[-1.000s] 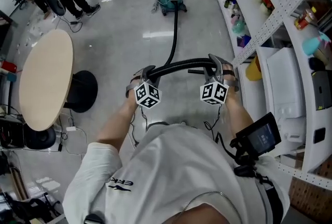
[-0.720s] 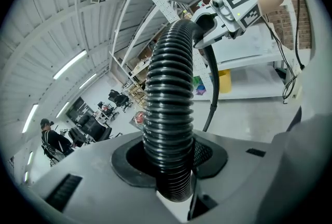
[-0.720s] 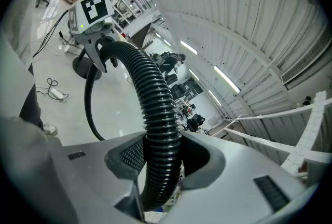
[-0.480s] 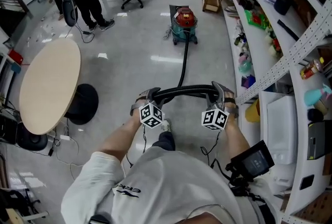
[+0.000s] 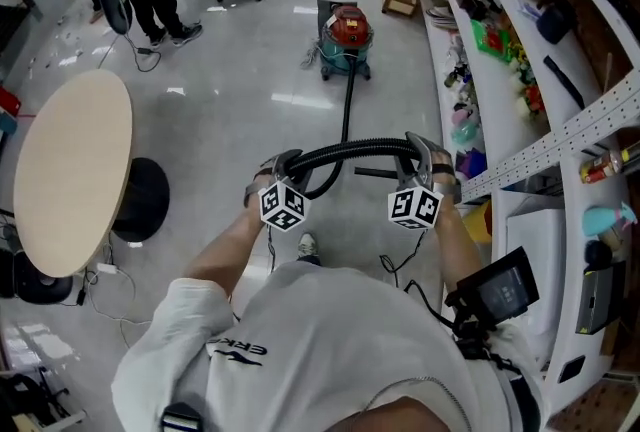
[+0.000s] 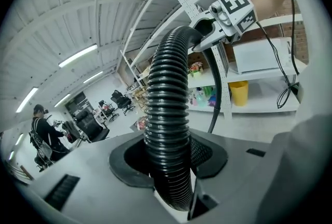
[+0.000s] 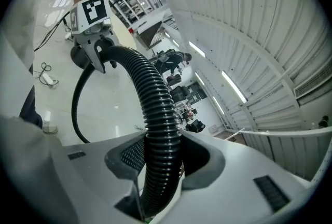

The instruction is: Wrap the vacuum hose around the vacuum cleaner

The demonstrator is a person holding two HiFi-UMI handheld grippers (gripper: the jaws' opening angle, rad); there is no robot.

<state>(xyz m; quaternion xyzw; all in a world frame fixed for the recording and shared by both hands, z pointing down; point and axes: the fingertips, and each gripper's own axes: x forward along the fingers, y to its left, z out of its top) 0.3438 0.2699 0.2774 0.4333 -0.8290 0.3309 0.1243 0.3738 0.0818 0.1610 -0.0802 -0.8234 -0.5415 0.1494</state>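
White shirt [image 5: 330, 340] lettered ERKE, black ribbed vacuum hose [image 5: 350, 151] arched between left gripper [image 5: 283, 163] and right gripper [image 5: 418, 152], each clamped on it, red-and-teal canister vacuum cleaner [image 5: 345, 40] beyond.

Black ribbed vacuum hose [image 5: 345, 149] — arched, unwrapped — runs to distant red-topped vacuum cleaner [image 5: 345, 42].

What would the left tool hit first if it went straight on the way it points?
The black ribbed vacuum hose clamped in the left tool, arching across its line; beyond, probably the white shelving, depth unclear.
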